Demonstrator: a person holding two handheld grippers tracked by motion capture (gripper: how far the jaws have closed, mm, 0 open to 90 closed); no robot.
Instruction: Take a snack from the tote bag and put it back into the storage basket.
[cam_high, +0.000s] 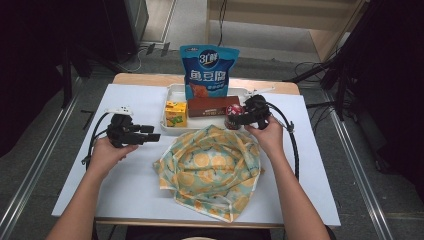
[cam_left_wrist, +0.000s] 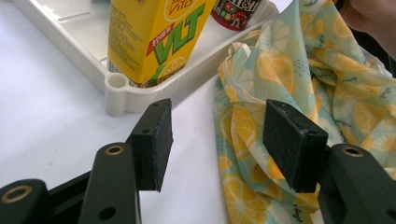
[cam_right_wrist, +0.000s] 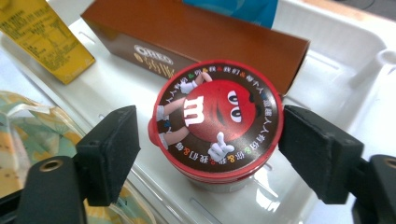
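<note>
Straddling the round candy tub (cam_right_wrist: 217, 123) from above, the right tongs (cam_right_wrist: 208, 149) stand with their jaws apart, one pad to each side of its red printed lid and neither touching it yet. The tub stands upright in the near right part of the white tray (cam_right_wrist: 336, 70), just in front of the brown biscuit box (cam_right_wrist: 196, 35), so its axis runs straight up between the pads and a plain squeeze across the lid's width should catch it. In the high view the right tongs (cam_high: 239, 119) are right at the tub (cam_high: 232, 119), while the left tongs (cam_high: 150, 133) hang well to the left over the bare bench (cam_high: 130, 185), also open and empty. The left tongs point toward the lemon-print cloth bag (cam_left_wrist: 299, 93) and the yellow drink carton (cam_left_wrist: 149, 42) in the tray's near left corner. The right hand is plainly the nearer one.
</note>
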